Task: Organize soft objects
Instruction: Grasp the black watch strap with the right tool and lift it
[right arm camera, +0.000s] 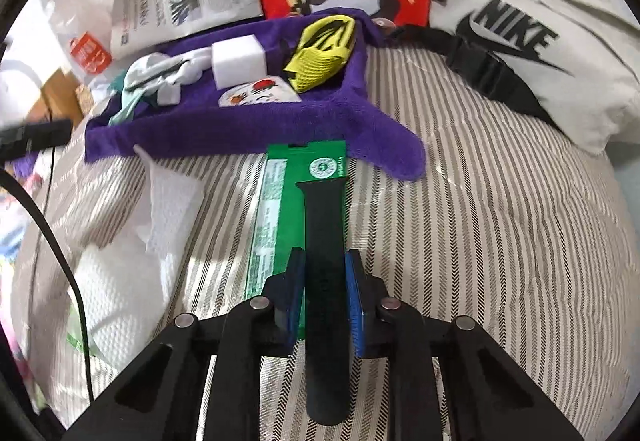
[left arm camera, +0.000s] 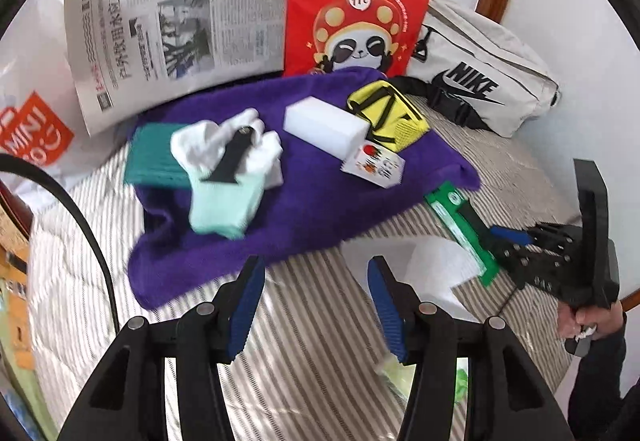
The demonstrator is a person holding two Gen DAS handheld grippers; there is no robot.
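Observation:
A purple towel lies on the striped bed and holds white and mint socks, a black strap, a white sponge block, a yellow pouch and a small printed card. My left gripper is open and empty, just in front of the towel's near edge. My right gripper is shut on a black watch strap that lies over a green card, in front of the towel. The right gripper also shows in the left wrist view.
A newspaper, a red panda bag and a white Nike bag stand behind the towel. White paper towels lie left of the green card. A black cable runs at the left.

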